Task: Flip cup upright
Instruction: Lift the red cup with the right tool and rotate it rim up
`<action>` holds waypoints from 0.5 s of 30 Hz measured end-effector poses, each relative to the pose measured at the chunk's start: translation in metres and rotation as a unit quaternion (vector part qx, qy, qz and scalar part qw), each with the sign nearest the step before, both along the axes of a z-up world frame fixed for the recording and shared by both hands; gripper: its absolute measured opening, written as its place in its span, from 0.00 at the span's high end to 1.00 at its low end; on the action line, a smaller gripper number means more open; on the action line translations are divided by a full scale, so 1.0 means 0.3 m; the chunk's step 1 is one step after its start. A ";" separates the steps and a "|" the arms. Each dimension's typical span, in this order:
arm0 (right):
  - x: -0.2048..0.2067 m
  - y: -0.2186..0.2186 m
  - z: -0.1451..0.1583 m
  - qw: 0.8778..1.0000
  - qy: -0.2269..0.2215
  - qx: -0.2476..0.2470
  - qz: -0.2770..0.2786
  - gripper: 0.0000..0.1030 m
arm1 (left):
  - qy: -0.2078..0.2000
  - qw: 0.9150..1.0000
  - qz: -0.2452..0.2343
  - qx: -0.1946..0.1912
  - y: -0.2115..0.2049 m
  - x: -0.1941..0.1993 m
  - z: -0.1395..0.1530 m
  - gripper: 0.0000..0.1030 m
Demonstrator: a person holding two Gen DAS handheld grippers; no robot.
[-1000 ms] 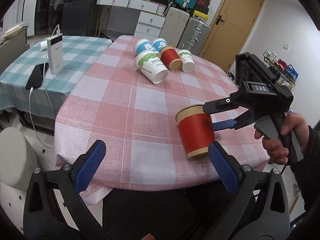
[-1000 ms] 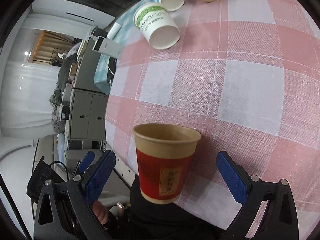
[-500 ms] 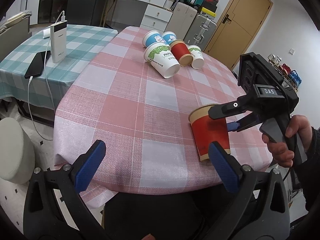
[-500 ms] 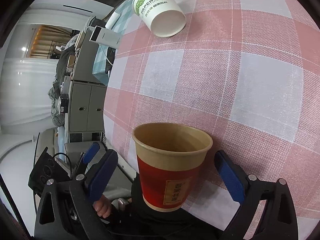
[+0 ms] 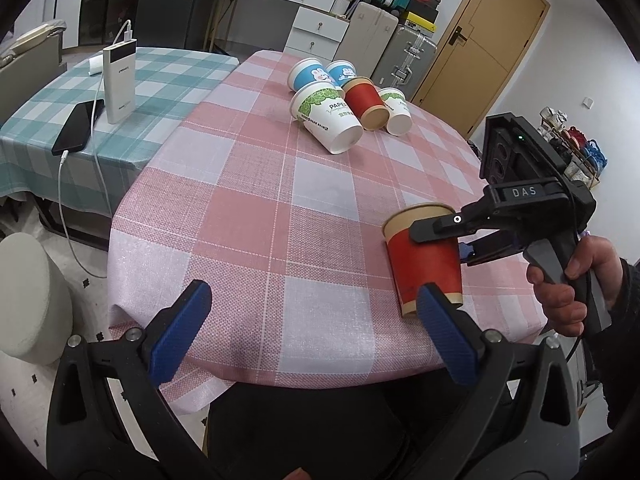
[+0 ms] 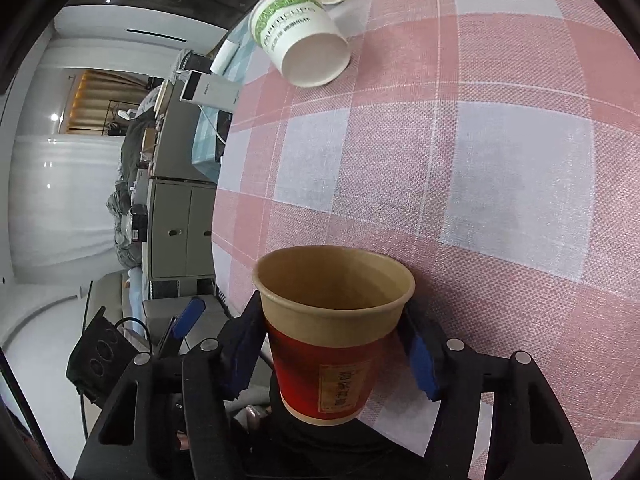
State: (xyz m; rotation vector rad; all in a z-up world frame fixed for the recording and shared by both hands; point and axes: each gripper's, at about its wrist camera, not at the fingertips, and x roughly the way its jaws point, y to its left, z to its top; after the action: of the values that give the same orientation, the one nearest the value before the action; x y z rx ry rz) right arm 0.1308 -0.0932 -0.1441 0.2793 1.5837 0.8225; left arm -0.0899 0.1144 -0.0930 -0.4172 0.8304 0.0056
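Observation:
A red paper cup (image 5: 424, 264) with a tan rim stands mouth up, leaning slightly, near the front right edge of the pink checked table (image 5: 280, 208). A hand holds my right gripper (image 5: 440, 240), which is shut on the cup's sides from the right. In the right wrist view the blue pads (image 6: 416, 352) press both sides of the red cup (image 6: 336, 312), just below the rim. My left gripper (image 5: 314, 336) hangs open over the table's front edge, left of the cup, with nothing between its fingers. Whether the cup's base touches the cloth I cannot tell.
Several paper cups lie on their sides at the far middle of the table, among them a green-and-white cup (image 5: 328, 120) and a red one (image 5: 366, 104). A teal checked table (image 5: 120, 92) on the left carries a power bank (image 5: 120, 80) and a phone (image 5: 78, 126).
My right gripper's fingers, wide apart half a second ago, have closed onto the red cup. The left gripper has drawn back a little, and its fingers stay open.

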 end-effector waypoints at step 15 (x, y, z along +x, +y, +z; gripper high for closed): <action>0.071 -0.295 0.215 0.976 -0.193 0.052 -0.091 0.38 | 0.010 0.999 -0.023 0.026 -0.109 0.182 0.040 0.01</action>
State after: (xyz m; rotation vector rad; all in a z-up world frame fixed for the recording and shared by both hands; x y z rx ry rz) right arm 0.1521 -0.1816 -0.0797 0.3133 1.1365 0.7652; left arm -0.0352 0.0818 -0.0809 -0.3491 0.8574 -0.0123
